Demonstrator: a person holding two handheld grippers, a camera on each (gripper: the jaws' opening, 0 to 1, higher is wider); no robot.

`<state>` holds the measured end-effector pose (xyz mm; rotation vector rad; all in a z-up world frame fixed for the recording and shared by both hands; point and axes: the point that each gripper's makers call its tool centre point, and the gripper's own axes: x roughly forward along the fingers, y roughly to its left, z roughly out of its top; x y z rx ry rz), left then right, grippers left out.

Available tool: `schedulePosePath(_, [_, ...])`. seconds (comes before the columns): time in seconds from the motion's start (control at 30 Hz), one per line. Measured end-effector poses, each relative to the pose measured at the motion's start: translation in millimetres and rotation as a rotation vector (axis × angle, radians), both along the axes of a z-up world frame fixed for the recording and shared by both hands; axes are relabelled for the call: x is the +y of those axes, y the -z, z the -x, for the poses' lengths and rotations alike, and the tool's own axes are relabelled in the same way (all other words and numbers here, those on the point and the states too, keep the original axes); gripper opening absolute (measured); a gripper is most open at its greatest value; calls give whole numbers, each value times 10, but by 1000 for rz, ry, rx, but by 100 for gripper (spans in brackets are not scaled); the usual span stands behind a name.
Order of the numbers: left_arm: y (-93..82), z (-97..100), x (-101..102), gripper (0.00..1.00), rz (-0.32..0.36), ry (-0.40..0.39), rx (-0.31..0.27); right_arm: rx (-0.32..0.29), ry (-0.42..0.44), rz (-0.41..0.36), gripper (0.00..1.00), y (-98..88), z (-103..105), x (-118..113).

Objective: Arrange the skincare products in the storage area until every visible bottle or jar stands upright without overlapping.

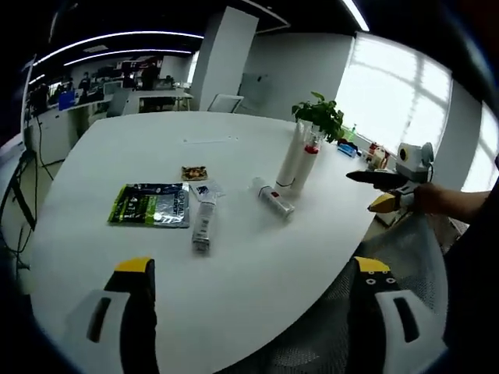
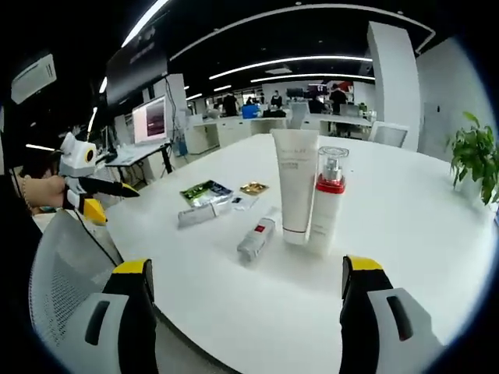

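I see left gripper [image 1: 253, 284] released, empty | right gripper [image 2: 245, 284] released, empty | white tube [image 2: 295, 185] upright, pump bottle [image 2: 326, 204] touching it | small bottle [image 2: 256, 239] and grey tube [image 2: 197, 214] lying near it on white table [image 2: 405, 234]

An open-plan office. Rows of desks with lit computer monitors [image 2: 150, 118] stand behind the large rounded white meeting table [image 1: 234, 156]. Long ceiling strip lights [image 2: 288, 61] run overhead.

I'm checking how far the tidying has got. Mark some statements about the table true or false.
1. The white tube stands upright. True.
2. The pump bottle with the red collar lies flat. False: it stands beside the tube.
3. A small bottle lies on its side. True.
4. The right tongs grip a jar. False: they are open, holding nothing.
5. The green packet lies flat on the table. True.
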<state>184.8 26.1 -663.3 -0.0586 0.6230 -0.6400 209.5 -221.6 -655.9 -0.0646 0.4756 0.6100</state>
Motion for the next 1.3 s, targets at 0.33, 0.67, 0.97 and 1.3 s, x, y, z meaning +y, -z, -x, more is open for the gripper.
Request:
schedulePosePath(0.33, [-52, -64, -113, 95, 56, -39, 0, 36, -7, -8, 99, 64, 11, 22])
schedulePosePath(0.67, [-23, -62, -68, 91, 36, -48, -9, 77, -45, 0, 99, 142, 27, 109])
schedulePosePath(0.97, [-2, -86, -67, 91, 24, -59, -13, 108, -38, -3, 89, 183, 13, 160])
schedulePosePath(1.3, [16, -94, -44, 90, 20, -62, -13, 114, -48, 29, 80, 229, -125, 363])
